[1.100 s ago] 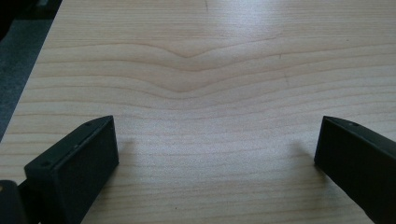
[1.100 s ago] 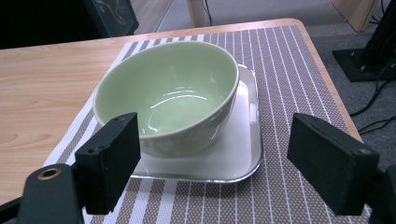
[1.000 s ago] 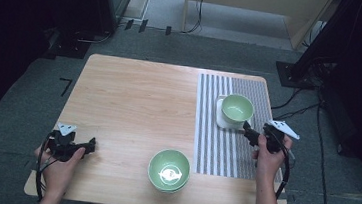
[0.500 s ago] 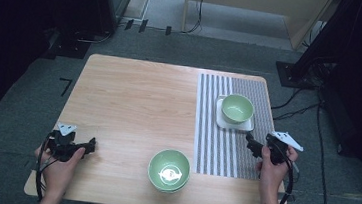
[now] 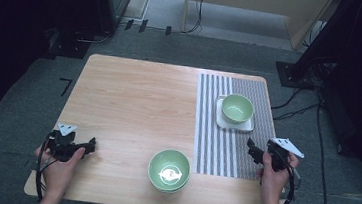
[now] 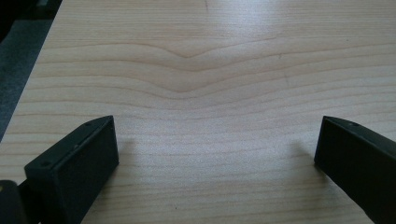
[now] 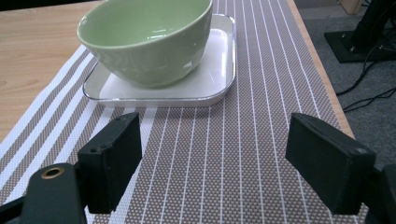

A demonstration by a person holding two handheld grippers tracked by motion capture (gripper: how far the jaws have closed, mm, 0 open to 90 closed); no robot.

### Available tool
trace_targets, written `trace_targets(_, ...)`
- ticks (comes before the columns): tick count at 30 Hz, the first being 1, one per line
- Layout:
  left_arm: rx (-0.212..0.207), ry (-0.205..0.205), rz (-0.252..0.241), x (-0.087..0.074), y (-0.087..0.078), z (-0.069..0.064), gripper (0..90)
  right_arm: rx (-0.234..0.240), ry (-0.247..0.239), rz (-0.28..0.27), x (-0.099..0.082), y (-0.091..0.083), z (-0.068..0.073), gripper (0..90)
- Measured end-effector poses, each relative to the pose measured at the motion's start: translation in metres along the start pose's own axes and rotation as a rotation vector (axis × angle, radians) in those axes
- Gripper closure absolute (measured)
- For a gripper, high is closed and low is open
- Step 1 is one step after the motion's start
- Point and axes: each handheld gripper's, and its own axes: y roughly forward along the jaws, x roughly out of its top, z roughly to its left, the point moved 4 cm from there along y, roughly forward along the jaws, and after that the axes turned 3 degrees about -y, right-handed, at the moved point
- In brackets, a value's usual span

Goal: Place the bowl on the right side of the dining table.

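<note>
Right gripper [image 5: 257,154], jaws wide and empty, faces the bowl [image 7: 147,39] on its white tray [image 7: 212,79]; left gripper [image 5: 84,145] likewise gapes over bare table [image 6: 196,93].

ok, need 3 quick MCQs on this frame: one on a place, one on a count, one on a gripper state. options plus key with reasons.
1. What does the far green bowl sit on?
A. the bare wood
B. a white square plate on the striped mat
C. the other bowl

2. How many green bowls are on the table?
A. one
B. two
C. three

3. How do the right gripper jaws stand?
A. apart, with nothing between them
B. shut on the bowl
C. shut on the plate

Key:
1 B: the right gripper view shows the bowl resting on the white square plate, which lies on the striped mat.
2 B: the high view shows the far bowl and the near green bowl at the front edge.
3 A: in its own view the jaws stand wide apart over the mat, short of the plate.
</note>
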Motion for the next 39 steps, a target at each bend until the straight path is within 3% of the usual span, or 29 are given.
trace_targets(15, 0.0, 0.0, 0.0, 0.0, 0.0, 0.0, 0.0, -0.008, -0.004, 0.02, -0.012, -0.003, -0.001, 18.8)
trace_targets(39, 0.0, 0.0, 0.0, 0.0, 0.0, 0.0, 0.0, -0.036, -0.003, 0.049, -0.03, -0.017, -0.019, 18.9)
